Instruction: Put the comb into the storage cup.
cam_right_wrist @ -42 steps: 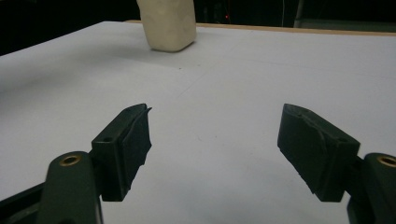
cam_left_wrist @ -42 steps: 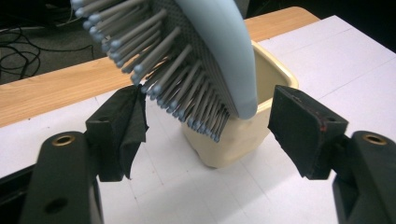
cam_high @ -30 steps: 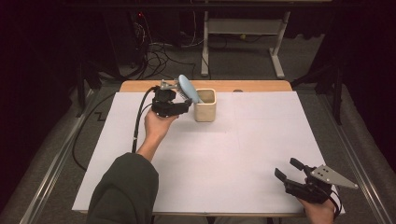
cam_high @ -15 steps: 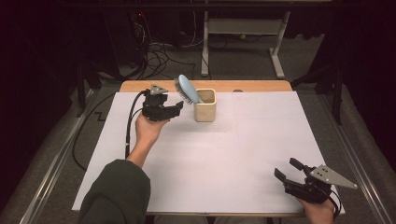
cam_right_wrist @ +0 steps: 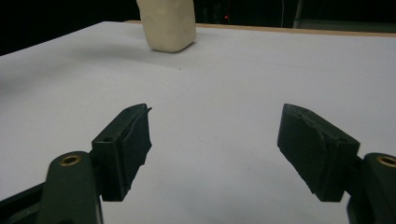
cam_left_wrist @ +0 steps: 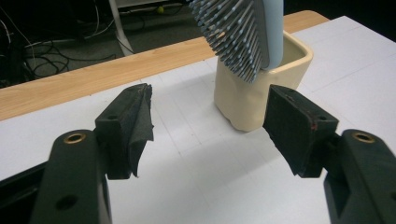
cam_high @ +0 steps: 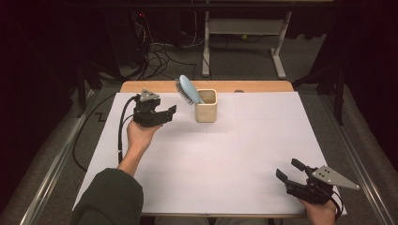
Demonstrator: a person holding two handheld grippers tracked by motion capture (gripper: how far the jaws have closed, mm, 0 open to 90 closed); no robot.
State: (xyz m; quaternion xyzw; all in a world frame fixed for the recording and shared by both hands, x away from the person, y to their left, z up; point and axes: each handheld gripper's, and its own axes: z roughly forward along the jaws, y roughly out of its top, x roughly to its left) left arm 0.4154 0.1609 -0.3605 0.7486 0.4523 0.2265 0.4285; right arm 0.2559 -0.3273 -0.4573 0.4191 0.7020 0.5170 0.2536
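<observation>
Item: hairbrush (cam_high: 187, 89), blue, standing in cream cup (cam_high: 206, 106) at far centre of table (cam_high: 263, 136), long axis tilted up-left. My left gripper (cam_high: 165, 114) (nearer one) sits just left of it, jaws spread, empty. Right gripper (cam_high: 287, 174) near right, spread, empty.

2 grippers, jaws apart.
Left gripper (cam_high: 162, 115) raised at far left; right gripper (cam_high: 293, 176) low, near right.

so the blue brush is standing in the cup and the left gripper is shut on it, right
Not quite. The brush does stand in the cup, but the left gripper is open and off it, its jaws apart with nothing between them, as the left gripper view shows.
</observation>
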